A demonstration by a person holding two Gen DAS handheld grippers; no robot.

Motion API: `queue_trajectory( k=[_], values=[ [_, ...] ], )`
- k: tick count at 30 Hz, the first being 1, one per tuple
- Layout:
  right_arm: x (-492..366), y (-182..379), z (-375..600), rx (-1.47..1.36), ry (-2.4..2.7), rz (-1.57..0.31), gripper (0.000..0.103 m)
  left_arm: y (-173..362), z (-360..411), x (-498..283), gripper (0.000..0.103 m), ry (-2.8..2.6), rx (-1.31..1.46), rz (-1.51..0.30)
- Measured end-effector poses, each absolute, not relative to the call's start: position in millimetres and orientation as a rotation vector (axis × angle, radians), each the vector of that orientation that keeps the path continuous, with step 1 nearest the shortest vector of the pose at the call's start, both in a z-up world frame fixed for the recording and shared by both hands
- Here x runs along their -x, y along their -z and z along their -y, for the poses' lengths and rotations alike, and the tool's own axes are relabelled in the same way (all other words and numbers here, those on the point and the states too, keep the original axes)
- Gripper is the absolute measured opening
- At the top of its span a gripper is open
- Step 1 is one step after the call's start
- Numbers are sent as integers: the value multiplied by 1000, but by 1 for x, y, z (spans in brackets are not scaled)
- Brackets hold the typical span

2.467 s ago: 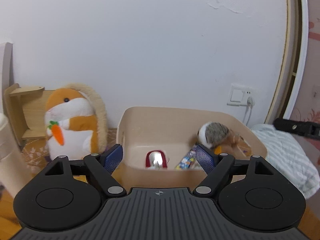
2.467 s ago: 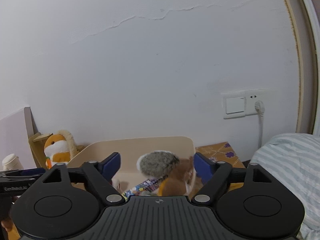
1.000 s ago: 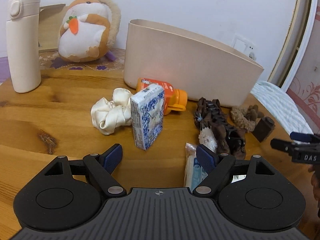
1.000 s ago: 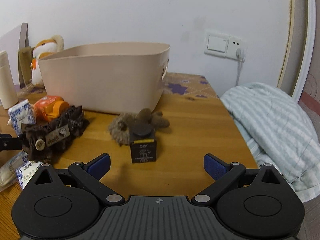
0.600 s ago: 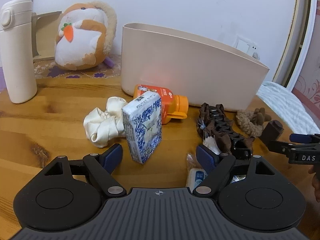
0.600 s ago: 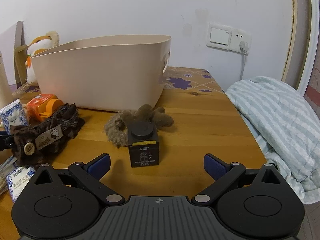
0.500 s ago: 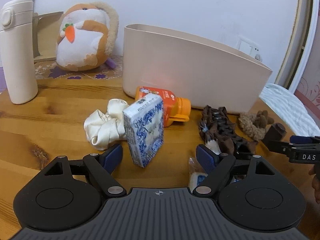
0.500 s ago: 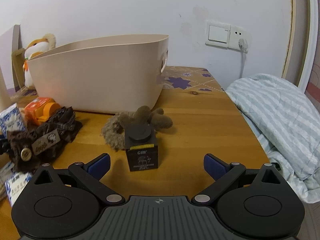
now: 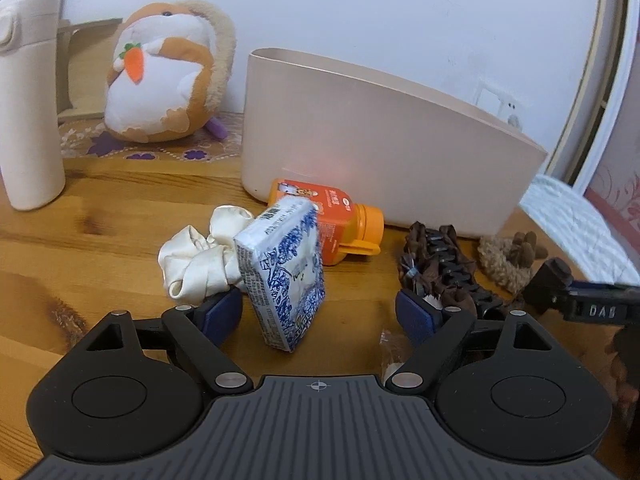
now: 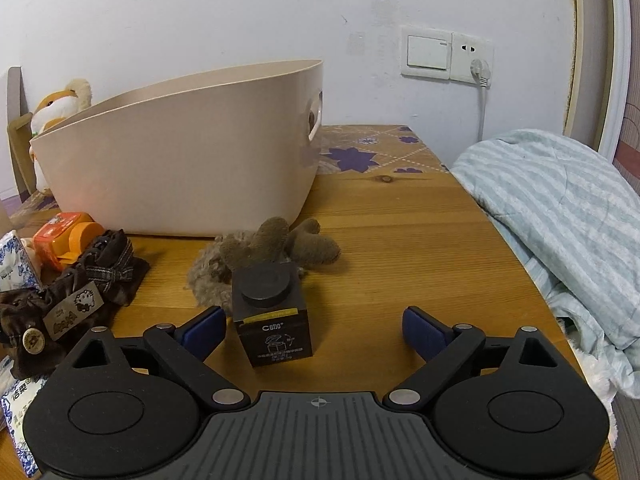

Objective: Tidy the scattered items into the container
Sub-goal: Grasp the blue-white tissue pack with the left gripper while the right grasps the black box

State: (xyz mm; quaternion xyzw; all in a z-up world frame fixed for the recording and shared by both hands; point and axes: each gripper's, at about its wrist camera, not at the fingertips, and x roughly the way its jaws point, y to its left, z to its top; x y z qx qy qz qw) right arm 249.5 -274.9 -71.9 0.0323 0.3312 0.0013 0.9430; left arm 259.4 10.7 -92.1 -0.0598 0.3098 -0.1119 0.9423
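A beige container stands at the back of the wooden table; it also shows in the right wrist view. In front of it lie a blue-and-white tissue pack, a cream scrunchie, an orange bottle, a brown fabric band, a brown plush piece and a small black box. My left gripper is open, with the tilted tissue pack between its fingers. My right gripper is open, with the black box between its fingers, close to the left one.
A hamster plush and a cream flask stand at the back left. A striped blanket covers the table's right edge. A wall socket with a plug is behind. A small packet lies at the near left.
Both grippers have come down from above the container to table level and moved forward. The tissue pack and the black box now sit between the open fingers.
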Motion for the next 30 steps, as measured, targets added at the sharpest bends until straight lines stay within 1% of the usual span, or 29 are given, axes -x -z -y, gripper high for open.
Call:
queue_trajectory(
  k=[7,8,16,18,20,22,23,24,25,26,27,28,29,30],
  values=[
    [-252,74,270,-36,-2,-691,101,94,-2,-259,86,210,48,-640],
    [-253,74,268,-25,-2,-697,103,94,-2,-260,86,206,50,-640],
    [-255,74,266,-33,-12,-697,103,94,-13,-261,84,181,129,-624],
    [-256,73,267,-44,-8,-691,99,93,-12,-261,82,171,130,-621],
    [-256,72,268,-45,10,-683,90,93,-13,-261,77,153,131,-618],
    [-255,72,268,-39,31,-677,83,93,-14,-260,66,134,138,-614],
    [-255,72,269,-37,38,-675,79,93,-15,-260,63,127,142,-612],
    [-255,71,269,-36,42,-673,77,93,-16,-260,55,122,149,-610],
    [-255,71,269,-35,45,-670,73,93,-18,-260,50,119,157,-608],
    [-254,71,269,-33,50,-667,68,93,-19,-260,47,117,165,-607],
    [-254,71,269,-32,53,-664,65,93,-20,-259,40,115,172,-607],
    [-253,71,269,-32,55,-661,60,93,-21,-259,34,114,175,-607],
    [-252,71,269,-31,55,-658,53,93,-21,-259,31,115,177,-609],
    [-251,70,268,-29,55,-655,51,93,-21,-258,24,119,179,-611]
  ],
)
